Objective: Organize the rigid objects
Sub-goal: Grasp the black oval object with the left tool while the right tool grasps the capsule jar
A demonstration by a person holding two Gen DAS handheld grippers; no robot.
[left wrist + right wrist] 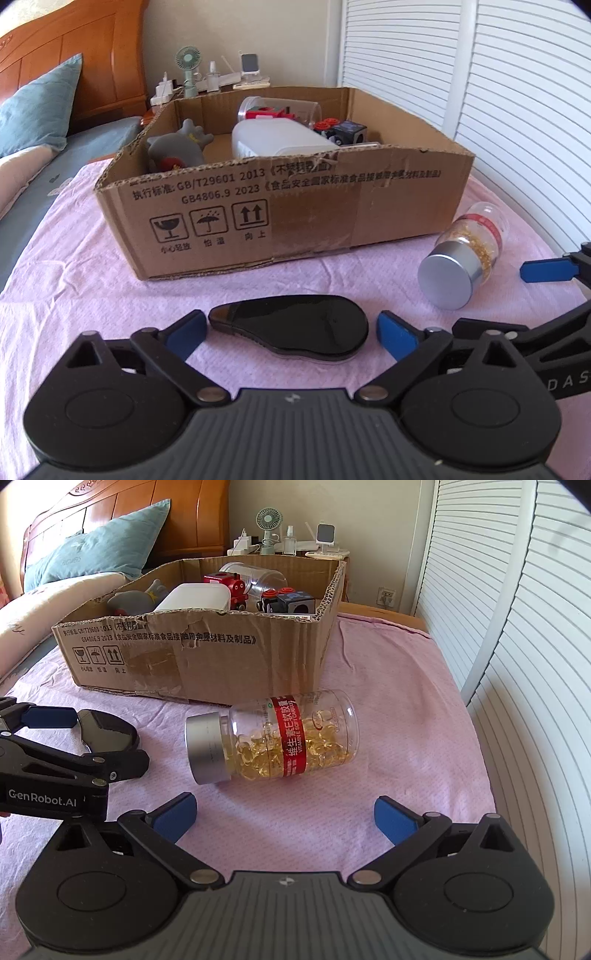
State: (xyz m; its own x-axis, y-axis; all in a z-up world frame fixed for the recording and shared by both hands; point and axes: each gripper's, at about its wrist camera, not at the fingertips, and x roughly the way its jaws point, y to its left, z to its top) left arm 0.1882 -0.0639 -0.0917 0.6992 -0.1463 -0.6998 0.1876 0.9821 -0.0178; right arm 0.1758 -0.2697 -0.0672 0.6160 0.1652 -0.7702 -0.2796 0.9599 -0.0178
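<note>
Left gripper: I see my 2 blue-padded fingers spread wide, nothing clamped. They sit low over the pink cloth, 1 pad on each side of the black case.
Black case: a glossy, teardrop-shaped flat piece lying on the cloth between my left pads, narrow end pointing left. I cannot tell whether either pad touches it. From the right camera it shows partly hidden behind the left gripper's arm.
Cardboard box: an open, low box standing on the cloth beyond the case, printed front wall facing me, its top edge torn.
Box contents: grey soft toy at the left, white plastic container in the middle, a clear jar on its side behind, red toy train and dark cube toward the right.
Capsule bottle: a clear bottle with silver cap and red label, holding yellow softgels, lying on its side on the cloth just beside the box's right front corner, cap pointing left.
Right gripper: my fingers are wide apart, holding nothing, near the bottle and apart from it.
</note>
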